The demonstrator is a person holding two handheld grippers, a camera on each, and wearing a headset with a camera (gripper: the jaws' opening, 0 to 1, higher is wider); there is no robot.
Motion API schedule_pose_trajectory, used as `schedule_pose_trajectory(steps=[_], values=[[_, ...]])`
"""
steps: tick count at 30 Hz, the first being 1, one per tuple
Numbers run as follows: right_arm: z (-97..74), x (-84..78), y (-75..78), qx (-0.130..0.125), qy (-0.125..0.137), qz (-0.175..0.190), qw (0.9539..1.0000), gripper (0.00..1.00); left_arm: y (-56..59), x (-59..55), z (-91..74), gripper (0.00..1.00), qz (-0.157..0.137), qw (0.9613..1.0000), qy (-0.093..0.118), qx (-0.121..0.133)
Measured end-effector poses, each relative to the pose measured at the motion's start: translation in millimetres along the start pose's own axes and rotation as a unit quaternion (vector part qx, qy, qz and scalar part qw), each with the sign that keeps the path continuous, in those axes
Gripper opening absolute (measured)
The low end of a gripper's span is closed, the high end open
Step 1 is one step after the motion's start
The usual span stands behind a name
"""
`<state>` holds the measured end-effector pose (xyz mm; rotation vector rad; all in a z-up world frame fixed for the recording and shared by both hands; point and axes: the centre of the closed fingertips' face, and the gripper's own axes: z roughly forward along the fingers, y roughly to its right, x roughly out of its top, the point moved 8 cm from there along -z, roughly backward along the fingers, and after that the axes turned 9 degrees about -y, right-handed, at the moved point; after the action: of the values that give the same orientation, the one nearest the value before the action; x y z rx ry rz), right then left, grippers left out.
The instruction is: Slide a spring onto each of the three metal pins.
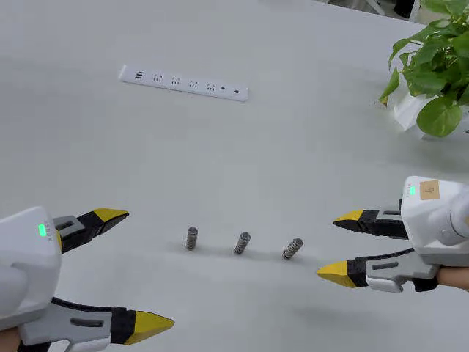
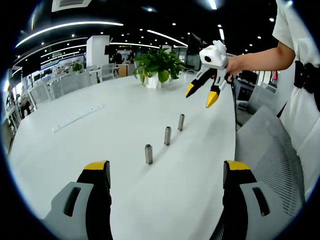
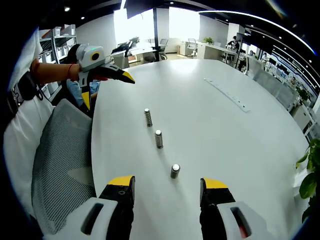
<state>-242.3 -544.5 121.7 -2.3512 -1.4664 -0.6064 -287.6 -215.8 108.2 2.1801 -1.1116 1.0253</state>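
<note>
Left hand-held gripper [image 1: 149,268] and right hand-held gripper [image 1: 327,246] both wide open, empty; spring-covered pins [image 1: 242,243] stand upright between them, nearer the right.

Open-plan office: large white table [image 1: 308,169], mesh chair [image 3: 55,165], potted plant [image 1: 436,66], power strip [image 1: 183,82], ceiling light strips [image 2: 70,26].

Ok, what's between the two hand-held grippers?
In the head view, three spring-covered pins stand in a row on the table between the left hand-held gripper and the right hand-held gripper.
</note>
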Motion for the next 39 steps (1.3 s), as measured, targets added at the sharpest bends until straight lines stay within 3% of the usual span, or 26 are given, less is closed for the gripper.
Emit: schedule_pose_trajectory(steps=[10, 20, 39], values=[[-4.0, -21.6, -8.3, -0.002, 0.035, 0.028, 0.9990, 0.63, 1.5, -4.2, 1.7, 0.99, 0.006, 0.9999, -0.011, 0.007], [-5.0, -39.0, -11.6, 0.000, 0.059, 0.049, 0.9970, 0.75, 1.5, -12.6, 1.0, 0.99, 0.002, 0.9996, -0.025, 0.010], [-2.0, -49.9, -14.0, 0.002, 0.092, 0.054, 0.9943, 0.88, 1.7, -22.8, 4.0, 0.99, -0.002, 0.9991, -0.039, 0.013]])
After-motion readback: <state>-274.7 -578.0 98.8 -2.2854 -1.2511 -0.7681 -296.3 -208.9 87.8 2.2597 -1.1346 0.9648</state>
